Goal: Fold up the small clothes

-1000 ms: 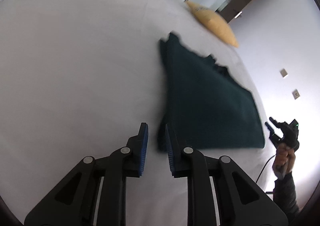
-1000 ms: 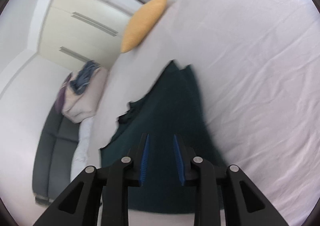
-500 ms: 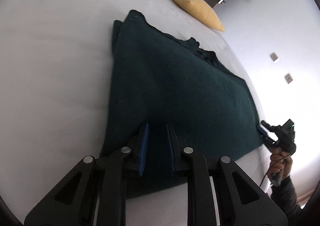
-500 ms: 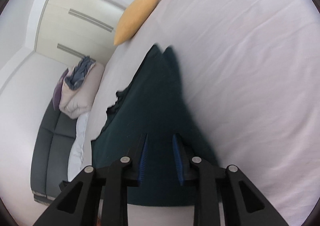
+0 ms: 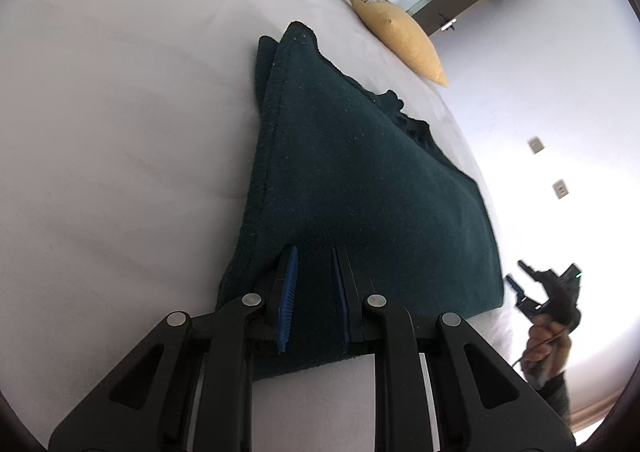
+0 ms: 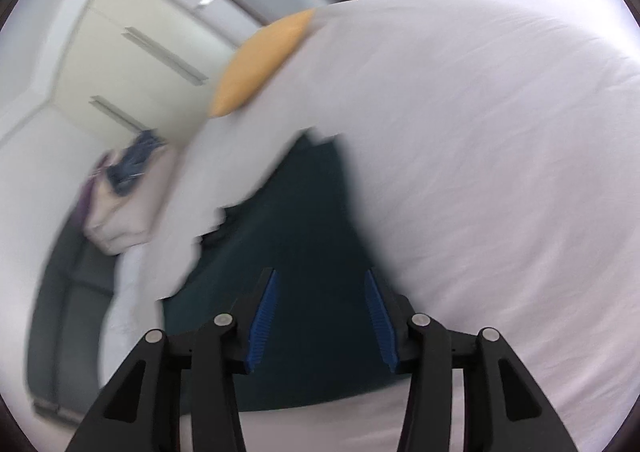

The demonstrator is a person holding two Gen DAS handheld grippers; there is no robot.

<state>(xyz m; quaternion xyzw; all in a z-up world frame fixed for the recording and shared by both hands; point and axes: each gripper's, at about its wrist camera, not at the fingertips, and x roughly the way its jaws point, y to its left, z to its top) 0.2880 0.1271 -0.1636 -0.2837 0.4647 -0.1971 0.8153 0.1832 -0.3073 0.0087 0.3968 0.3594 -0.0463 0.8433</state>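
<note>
A dark green knitted garment [image 5: 360, 180] lies folded flat on the white bed [image 5: 120, 132]. My left gripper [image 5: 314, 252] is over its near edge, jaws a small gap apart, pads against the cloth, nothing pinched that I can see. In the blurred right wrist view the garment [image 6: 312, 244] lies below my right gripper [image 6: 320, 276], whose jaws are wide apart and empty. The right gripper [image 5: 524, 280] also shows in the left wrist view, held by a hand off the garment's right corner.
A yellow pillow [image 5: 396, 40] lies at the far end of the bed; it also shows in the right wrist view [image 6: 260, 64]. A pile of bedding and clothes [image 6: 124, 188] sits on a dark sofa [image 6: 68, 312] beside the bed. The bed's edge runs right of the garment.
My left gripper moved from the sheet onto the garment's near edge. My right gripper opened wide and is moving fast, blurring its view.
</note>
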